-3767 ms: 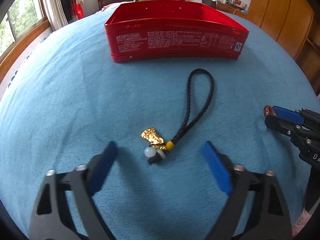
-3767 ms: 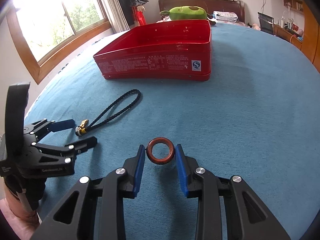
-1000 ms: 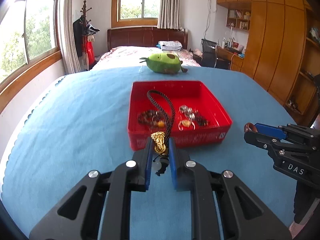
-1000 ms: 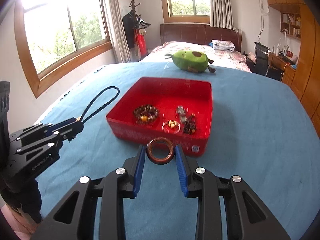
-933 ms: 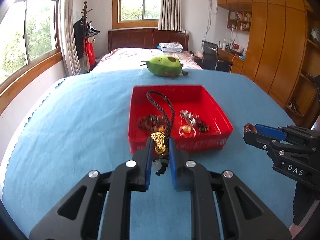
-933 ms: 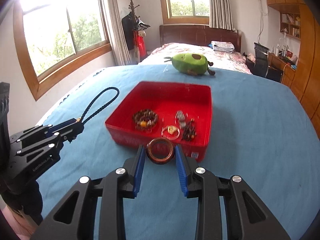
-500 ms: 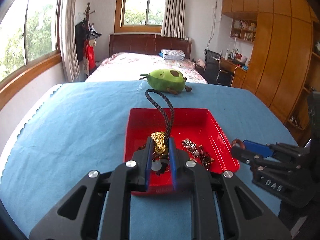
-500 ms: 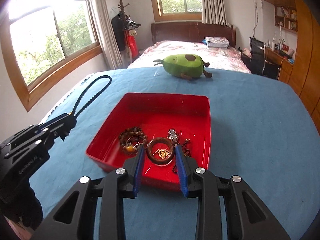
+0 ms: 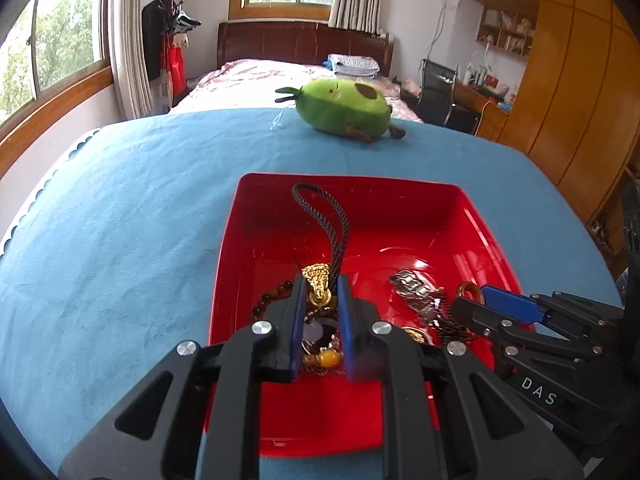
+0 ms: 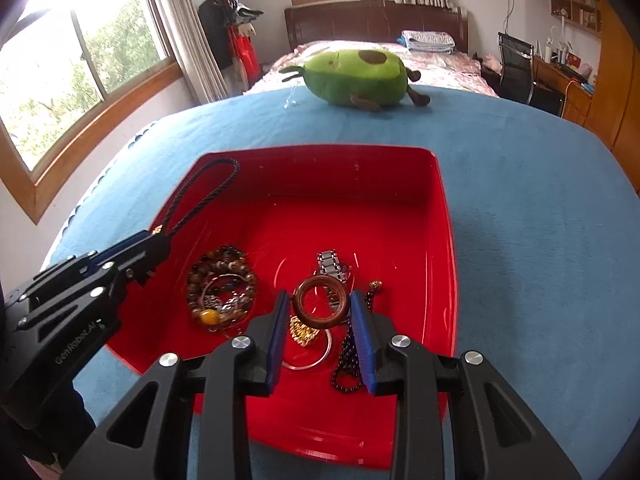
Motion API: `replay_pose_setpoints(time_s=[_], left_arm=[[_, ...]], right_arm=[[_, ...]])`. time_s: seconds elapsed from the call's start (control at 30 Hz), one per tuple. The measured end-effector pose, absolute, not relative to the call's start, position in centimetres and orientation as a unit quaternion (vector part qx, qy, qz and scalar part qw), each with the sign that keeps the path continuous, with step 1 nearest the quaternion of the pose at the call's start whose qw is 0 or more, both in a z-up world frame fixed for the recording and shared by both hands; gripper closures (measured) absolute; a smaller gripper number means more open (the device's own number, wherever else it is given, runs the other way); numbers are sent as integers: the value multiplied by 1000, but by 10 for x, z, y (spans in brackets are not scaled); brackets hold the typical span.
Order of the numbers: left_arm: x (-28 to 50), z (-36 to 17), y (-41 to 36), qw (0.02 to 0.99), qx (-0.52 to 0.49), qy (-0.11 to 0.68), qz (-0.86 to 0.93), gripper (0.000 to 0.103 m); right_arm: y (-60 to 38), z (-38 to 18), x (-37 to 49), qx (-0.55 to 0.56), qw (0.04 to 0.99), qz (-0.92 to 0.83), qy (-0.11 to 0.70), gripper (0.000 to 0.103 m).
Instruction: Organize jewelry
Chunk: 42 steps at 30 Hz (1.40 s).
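A red tray (image 9: pixel 400 184) (image 10: pixel 446 216) lies on the blue cloth. My left gripper (image 9: pixel 320 292) is shut on a gold charm (image 9: pixel 317 280) whose black braided cord (image 9: pixel 332 220) (image 10: pixel 200 196) loops up over the tray. My right gripper (image 10: pixel 321 300) is shut on a brown ring (image 10: pixel 322 302) and hovers over the tray too; from the left wrist the right gripper (image 9: pixel 472 300) shows at the tray's right side with the ring (image 9: pixel 468 291) at its tip. In the tray lie a bead bracelet (image 10: pixel 222 276), a metal watch band (image 10: pixel 330 264) (image 9: pixel 412 288), a gold piece (image 10: pixel 304 330) and dark beads (image 10: pixel 348 364).
A green avocado plush (image 9: pixel 346 106) (image 10: pixel 356 76) lies beyond the tray near the far edge of the blue cloth (image 9: pixel 120 208). Behind it are a bed, a window on the left and wooden cabinets on the right.
Both grippers have moved forward and down from in front of the tray to over its inside, each keeping hold of its piece. The tray now fills the views.
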<state>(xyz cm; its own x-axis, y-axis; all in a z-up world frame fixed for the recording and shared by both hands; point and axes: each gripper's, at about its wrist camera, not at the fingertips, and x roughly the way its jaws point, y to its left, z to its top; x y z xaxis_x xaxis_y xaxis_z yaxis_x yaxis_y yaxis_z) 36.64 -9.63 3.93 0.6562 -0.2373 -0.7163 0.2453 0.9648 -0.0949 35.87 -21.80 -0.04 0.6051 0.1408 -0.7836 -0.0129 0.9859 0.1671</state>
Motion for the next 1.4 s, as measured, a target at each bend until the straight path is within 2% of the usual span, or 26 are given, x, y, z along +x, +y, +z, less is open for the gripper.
replay_pose_setpoints(time_s=[0.37,0.47,0.5,0.53,0.57,0.73,0.9,1.03,1.1,1.17,1.2,1.27,1.4], left_arm=[[386,25,-101,904,16,410,-124,89],[389,23,-101,901,17,417,-122,86],[390,23,-101,900,17,419,-120,74],[389,24,-100,900,18,418,-118,65],[388,26,-100,902,18,415,-118,49],[373,42,-98,915,29,385,-116,46],[358,52,-95,923,36,366,-116,28],[347,59,-88,925,32,359,-120,18],[340,63,-85,928,33,352,-119,12],[331,67,-81,930,37,346,-117,10],[327,68,-79,931,37,344,-116,7],[319,70,-75,933,33,339,-113,5],[303,73,-67,933,26,341,-111,3]], right_arm=[[-209,-11,376,60,887,43,455,72],[-208,-12,376,57,888,44,454,71],[-208,-12,376,58,889,45,451,68],[-209,-11,376,61,891,44,449,60],[-209,-10,374,62,892,43,446,60],[-211,-2,366,62,897,44,435,60],[-213,7,354,64,902,41,425,58],[-218,12,342,66,906,34,417,49],[-222,15,334,66,908,31,412,42],[-224,18,326,65,911,25,408,30],[-225,20,322,62,912,22,405,28],[-226,22,315,60,913,19,403,19],[-230,27,300,69,913,17,402,9]])
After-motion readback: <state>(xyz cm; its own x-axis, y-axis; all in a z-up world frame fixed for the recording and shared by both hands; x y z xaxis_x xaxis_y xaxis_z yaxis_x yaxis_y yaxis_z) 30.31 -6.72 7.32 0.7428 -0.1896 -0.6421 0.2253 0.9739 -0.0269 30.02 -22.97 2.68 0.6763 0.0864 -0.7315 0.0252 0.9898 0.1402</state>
